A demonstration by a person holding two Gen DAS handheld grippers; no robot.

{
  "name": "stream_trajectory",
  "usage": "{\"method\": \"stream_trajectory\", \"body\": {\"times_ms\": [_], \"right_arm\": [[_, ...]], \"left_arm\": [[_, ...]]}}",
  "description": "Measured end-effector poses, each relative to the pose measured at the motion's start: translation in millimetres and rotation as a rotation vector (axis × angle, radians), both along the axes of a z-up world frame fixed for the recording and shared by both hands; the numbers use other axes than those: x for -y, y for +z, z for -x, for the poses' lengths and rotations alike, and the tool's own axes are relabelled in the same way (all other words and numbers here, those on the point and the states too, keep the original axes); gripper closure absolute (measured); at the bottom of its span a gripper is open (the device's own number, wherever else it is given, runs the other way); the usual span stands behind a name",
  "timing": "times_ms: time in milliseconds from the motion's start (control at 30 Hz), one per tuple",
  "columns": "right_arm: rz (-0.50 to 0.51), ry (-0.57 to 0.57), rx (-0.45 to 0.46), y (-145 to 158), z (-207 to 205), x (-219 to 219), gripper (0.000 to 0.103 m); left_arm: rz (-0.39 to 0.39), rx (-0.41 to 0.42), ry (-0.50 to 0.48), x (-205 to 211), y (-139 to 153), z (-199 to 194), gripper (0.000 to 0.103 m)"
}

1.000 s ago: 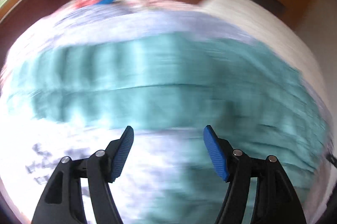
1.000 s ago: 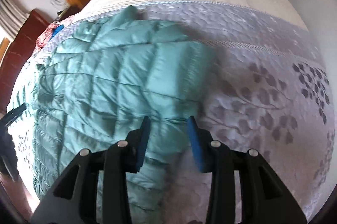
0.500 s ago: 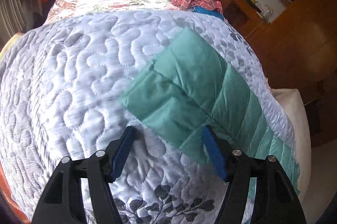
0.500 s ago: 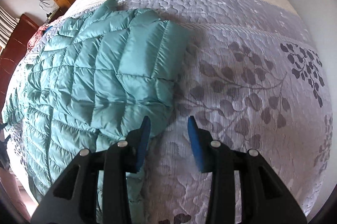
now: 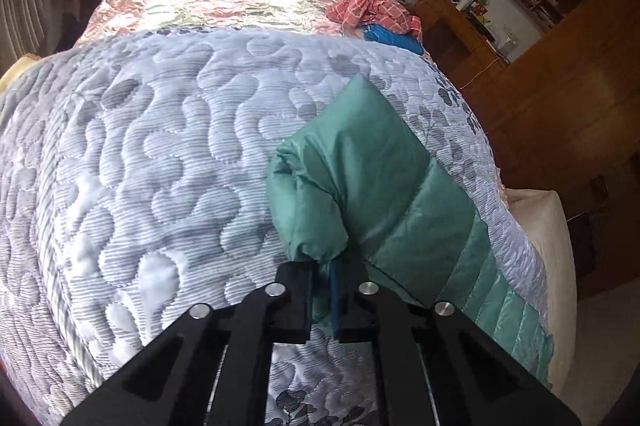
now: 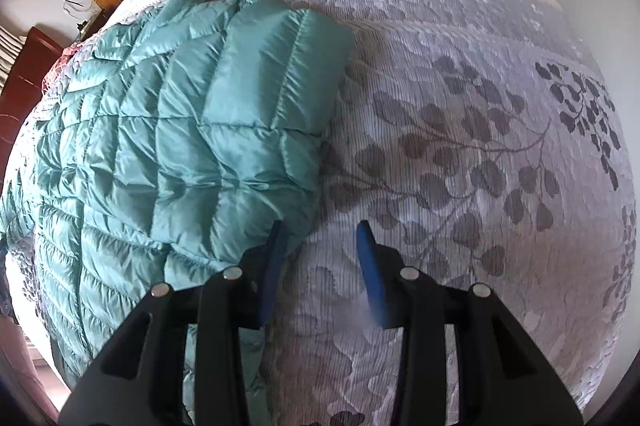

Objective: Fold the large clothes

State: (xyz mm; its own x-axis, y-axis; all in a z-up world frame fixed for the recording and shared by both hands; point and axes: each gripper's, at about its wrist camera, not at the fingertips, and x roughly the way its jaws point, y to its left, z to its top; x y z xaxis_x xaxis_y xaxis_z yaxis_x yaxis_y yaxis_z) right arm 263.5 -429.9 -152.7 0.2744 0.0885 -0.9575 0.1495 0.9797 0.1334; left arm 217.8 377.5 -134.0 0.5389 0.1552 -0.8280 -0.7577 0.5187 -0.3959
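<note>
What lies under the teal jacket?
The quilted grey bedspread shows all around the jacket and runs beneath it. Anything else under the jacket is covered.

The pinched tip of the teal jacket's sleeve (image 5: 316, 210) disappeared between the left gripper (image 5: 321, 300) pads, so how much fabric was caught could not be told. The sleeve ran off behind that gripper's right finger (image 5: 400, 338) toward the bed's (image 5: 120, 154) right edge. In the right wrist view the jacket's (image 6: 168, 130) near hem was covered by the right gripper's (image 6: 320, 266) left finger (image 6: 224, 314), and its left side was cut off by the picture's rim. Items on the wooden desk (image 5: 452, 22) beyond the bed's far corner were too small to identify. The red checked cloth (image 5: 372, 12) partly covered something blue (image 5: 390, 36).
</note>
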Motion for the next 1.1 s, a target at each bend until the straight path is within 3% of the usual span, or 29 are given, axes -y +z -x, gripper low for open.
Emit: {"method": "stream_trajectory", "body": {"times_ms": [233, 467, 633, 867, 1100], "right_arm": [[0.006, -0.003, 0.018, 7.5, 2.5, 2.2, 0.067], [-0.002, 0.008, 0.035, 12.9, 2.9, -1.6, 0.067], [-0.015, 0.024, 0.041, 15.0, 3.3, -8.5, 0.067], [-0.039, 0.051, 0.057, 17.6, -1.0, -20.2, 0.067], [-0.055, 0.074, 0.042, 7.0, -7.5, -30.1, 0.067]], "left_arm": [[-0.075, 0.11, -0.117, 52.2, 43.2, -11.5, 0.1], [-0.088, 0.252, -0.389, 152.7, 93.6, -45.5, 0.1], [-0.074, 0.304, -0.644, 255.8, 110.3, -74.1, 0.1], [-0.01, 0.286, -0.9, 392.5, 88.3, -102.7, 0.1], [0.076, 0.145, -0.999, 462.5, 20.5, -125.5, 0.1]]}}
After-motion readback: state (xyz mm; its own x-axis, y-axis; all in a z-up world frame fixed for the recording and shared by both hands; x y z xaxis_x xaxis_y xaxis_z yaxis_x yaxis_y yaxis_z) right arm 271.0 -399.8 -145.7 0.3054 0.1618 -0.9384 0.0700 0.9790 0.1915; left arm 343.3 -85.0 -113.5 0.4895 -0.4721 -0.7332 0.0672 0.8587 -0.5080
